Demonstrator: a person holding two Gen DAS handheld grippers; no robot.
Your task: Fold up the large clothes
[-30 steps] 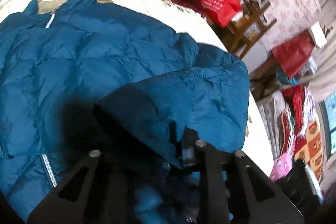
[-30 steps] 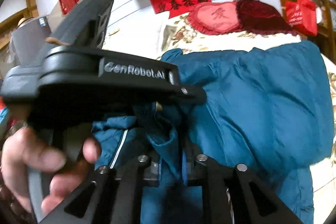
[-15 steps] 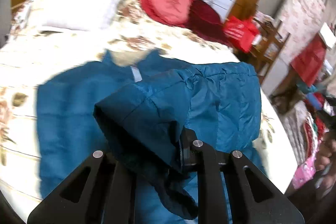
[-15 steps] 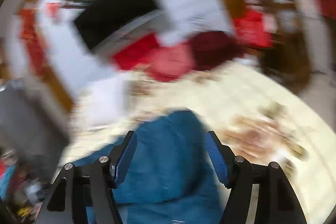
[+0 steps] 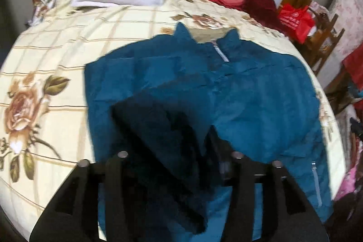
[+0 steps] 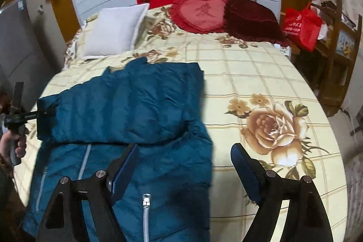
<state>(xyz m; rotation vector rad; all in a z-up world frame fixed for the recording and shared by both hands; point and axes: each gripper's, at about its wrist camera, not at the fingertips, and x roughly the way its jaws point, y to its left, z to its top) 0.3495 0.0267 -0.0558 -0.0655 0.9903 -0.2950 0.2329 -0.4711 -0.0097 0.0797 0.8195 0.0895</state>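
The left tongs (image 5: 181,165) gripped a sleeve end of the blue padded jacket (image 6: 127,103); the right tongs (image 6: 183,171) stood open and empty above its hem. The jacket lay spread on the bed (image 6: 261,74), judged soft, light and slippery, best pinched at hems or cuffs. At 2 o'clock, a red bag (image 6: 299,26) hid its contents.

I see a teal-blue jacket (image 6: 127,106) on my cream bedspread (image 6: 261,74), checked tan with brown roses; white pillow (image 6: 113,31), red heart cushion (image 6: 199,13), maroon cushion (image 6: 249,17) behind.
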